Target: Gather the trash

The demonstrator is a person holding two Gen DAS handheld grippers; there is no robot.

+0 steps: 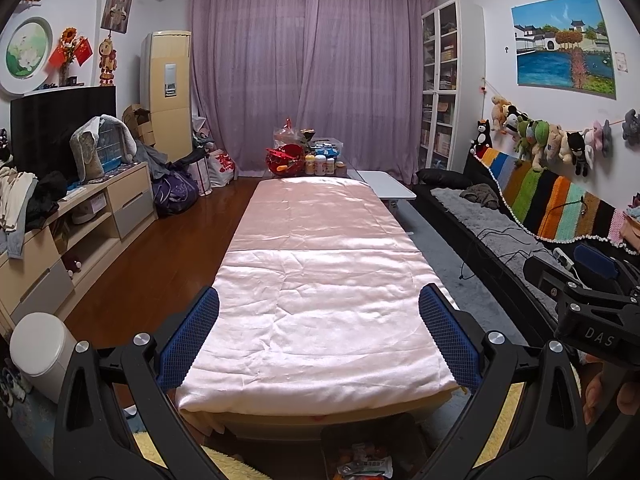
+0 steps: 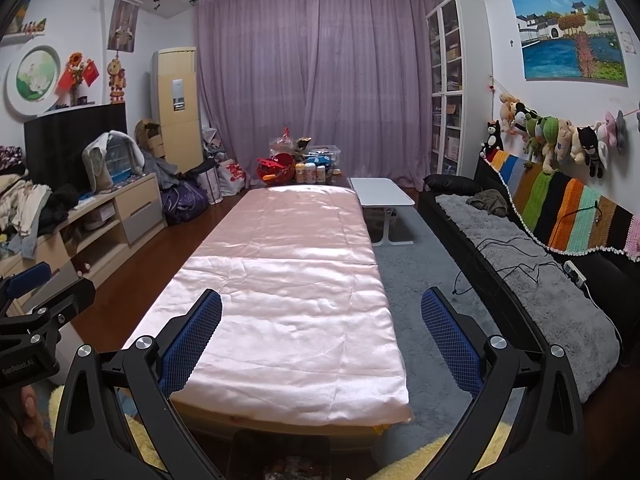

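The trash (image 1: 362,462), a bunch of crinkly wrappers, sits in a dark bin (image 1: 332,440) at the near end of the table, mostly cut off by the frame's bottom edge. Left gripper (image 1: 319,336) and right gripper (image 2: 321,338) both hover spread wide, empty, over the wrinkly, shiny pink satin cloth (image 1: 316,280). Blue textured pads (image 1: 188,340).

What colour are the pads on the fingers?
Blue, with a mesh texture on the pads; clearest in the right wrist view.

A long low table (image 1: 280,420) is filling the frame's centre, draped in wrinkled pink satin cloth (image 1: 320,280); red basket (image 1: 285,162) and white bottles (image 1: 320,166) are crowding its far end.
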